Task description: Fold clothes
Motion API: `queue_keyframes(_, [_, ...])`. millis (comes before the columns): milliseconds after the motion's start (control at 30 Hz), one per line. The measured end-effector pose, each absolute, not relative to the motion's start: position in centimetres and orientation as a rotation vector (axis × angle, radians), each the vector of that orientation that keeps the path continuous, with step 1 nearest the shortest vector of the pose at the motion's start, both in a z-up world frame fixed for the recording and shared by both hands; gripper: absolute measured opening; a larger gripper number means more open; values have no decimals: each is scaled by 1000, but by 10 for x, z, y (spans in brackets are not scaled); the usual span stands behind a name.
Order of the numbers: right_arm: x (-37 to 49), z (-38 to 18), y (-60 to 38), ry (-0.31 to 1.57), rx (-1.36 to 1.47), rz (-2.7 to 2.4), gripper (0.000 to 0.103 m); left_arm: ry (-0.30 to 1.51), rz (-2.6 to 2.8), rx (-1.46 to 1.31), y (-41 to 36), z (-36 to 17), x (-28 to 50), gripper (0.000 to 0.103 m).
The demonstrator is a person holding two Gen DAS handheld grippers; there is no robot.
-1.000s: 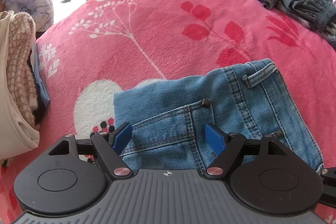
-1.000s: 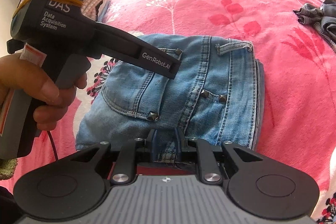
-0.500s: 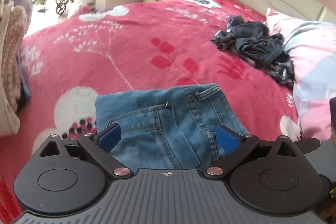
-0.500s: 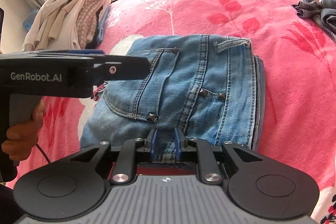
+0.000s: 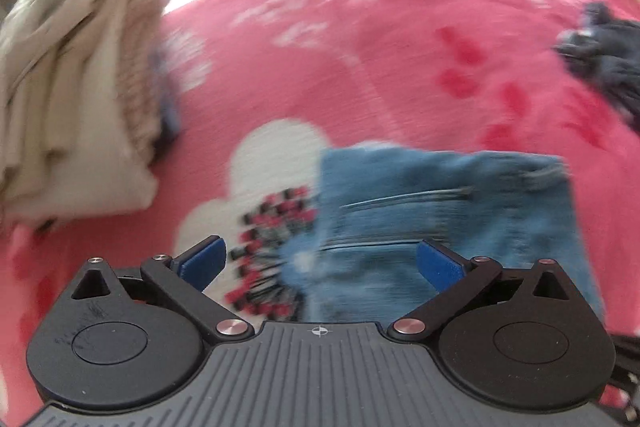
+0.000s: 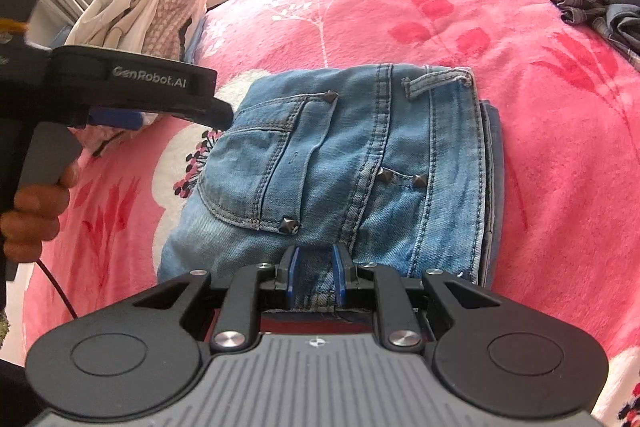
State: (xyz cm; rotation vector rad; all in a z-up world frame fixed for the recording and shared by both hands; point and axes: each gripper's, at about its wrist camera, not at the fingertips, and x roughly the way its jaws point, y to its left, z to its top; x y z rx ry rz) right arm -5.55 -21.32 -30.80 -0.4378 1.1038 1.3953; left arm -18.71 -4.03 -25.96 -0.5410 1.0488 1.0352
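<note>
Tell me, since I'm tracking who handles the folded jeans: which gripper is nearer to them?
Right. The right gripper is clamped on the near edge of the folded jeans. The left gripper hangs beside their left edge, jaws opening with nothing between them.

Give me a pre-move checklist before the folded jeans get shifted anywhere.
1. Right gripper pinching the near edge of the jeans: ok.
2. Left gripper off the denim, jaws opening, nothing between them: ok.
3. Jeans folded into a compact stack: ok.
4. Layers flush on the right side: not ok, a darker layer sticks out.
5. Bedspread beside the jeans free of clothing: ok.
6. Grip reaching every layer: cannot tell.
</note>
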Motion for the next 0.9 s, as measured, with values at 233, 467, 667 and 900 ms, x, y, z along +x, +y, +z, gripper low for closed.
queue_keyframes(233, [-58, -307, -212, 1103, -446, 1384, 19, 1148, 1094, -581, -38, -276, -195, 103])
queue_keyframes(467, [-58, -307, -211, 1103, -451, 1383, 19, 1176, 1113, -574, -38, -281, -200, 103])
queue_keyframes(667, [-58, -308, -212, 1104, -448, 1385, 19, 1184, 1117, -562, -38, -280, -200, 103])
queue_keyframes(900, [-57, -308, -212, 1105, -442, 1386, 19, 1196, 1114, -547, -37, -283, -198, 103])
